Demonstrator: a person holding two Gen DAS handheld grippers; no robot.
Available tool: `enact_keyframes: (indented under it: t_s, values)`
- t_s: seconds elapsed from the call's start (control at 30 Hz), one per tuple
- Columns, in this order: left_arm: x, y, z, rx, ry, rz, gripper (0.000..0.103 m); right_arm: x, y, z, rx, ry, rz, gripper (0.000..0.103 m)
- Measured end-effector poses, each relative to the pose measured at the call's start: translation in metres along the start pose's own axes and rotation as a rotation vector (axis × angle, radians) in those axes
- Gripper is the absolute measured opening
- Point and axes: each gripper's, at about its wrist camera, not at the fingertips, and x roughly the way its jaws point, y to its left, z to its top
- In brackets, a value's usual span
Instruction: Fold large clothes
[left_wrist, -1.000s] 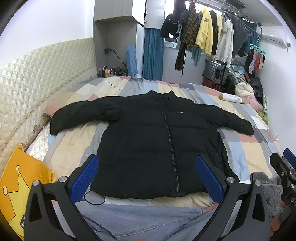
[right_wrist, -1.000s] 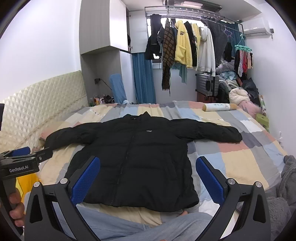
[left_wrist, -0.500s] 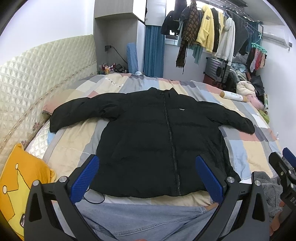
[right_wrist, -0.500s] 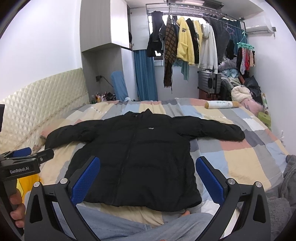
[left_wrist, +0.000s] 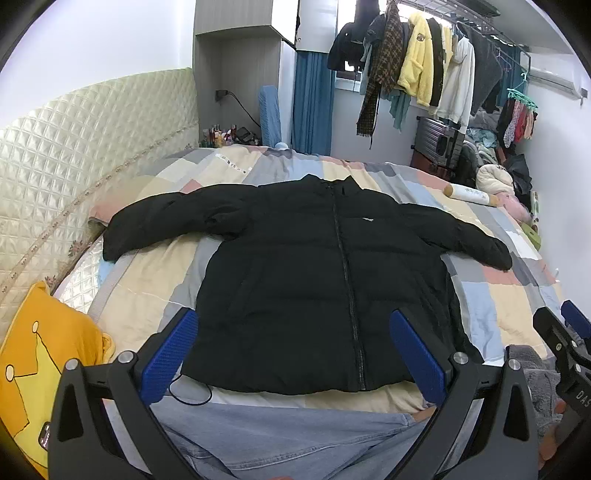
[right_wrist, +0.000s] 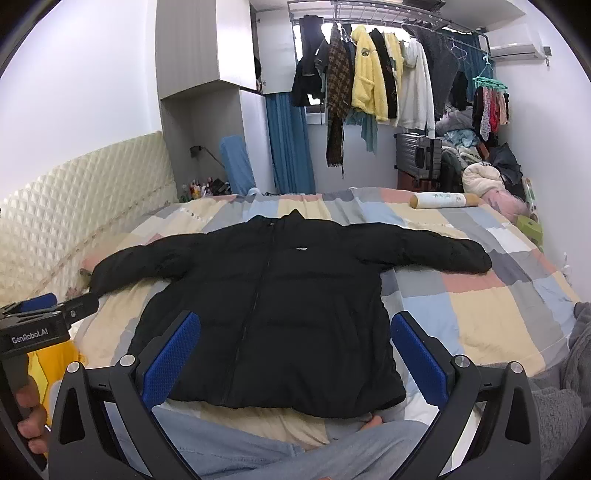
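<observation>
A black puffer jacket (left_wrist: 317, 284) lies flat and zipped across the middle of the frame on a patchwork bedspread (left_wrist: 491, 306), both sleeves spread outward, collar toward the top, hem toward the bottom; the left gripper (left_wrist: 293, 354) hovers at the lower edge with its blue fingers (left_wrist: 168, 358) spread wide, grasping nothing; the right gripper (right_wrist: 295, 354) is likewise released and empty, low in its frame; denim-clad legs (left_wrist: 288, 435) fill the bottom centre; a yellow pillow (left_wrist: 40, 369) sits lower left.
</observation>
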Motion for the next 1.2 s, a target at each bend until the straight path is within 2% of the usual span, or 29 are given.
enact_keyframes:
  t_s: [0.4,0.53,0.9,1.1,1.2]
  values:
    - [0.006,-0.003,0.002,-0.022,-0.005,-0.028,0.103,0.007,-0.001,0.005,0.007,0.002,0.002,0.103]
    - [0.016,-0.008,0.015,-0.019,-0.012,-0.046,0.103,0.014,-0.013,0.015,0.025,-0.015,0.002,0.103]
    - [0.045,-0.014,0.063,0.042,-0.117,-0.053,0.103,0.049,-0.048,0.040,0.079,-0.032,0.006,0.103]
    - [0.070,-0.003,0.062,0.010,-0.113,-0.058,0.103,0.080,-0.069,0.042,0.104,-0.001,-0.002,0.103]
    - [0.081,0.007,0.062,-0.013,-0.103,-0.059,0.103,0.093,-0.087,0.046,0.119,-0.017,-0.038,0.103]
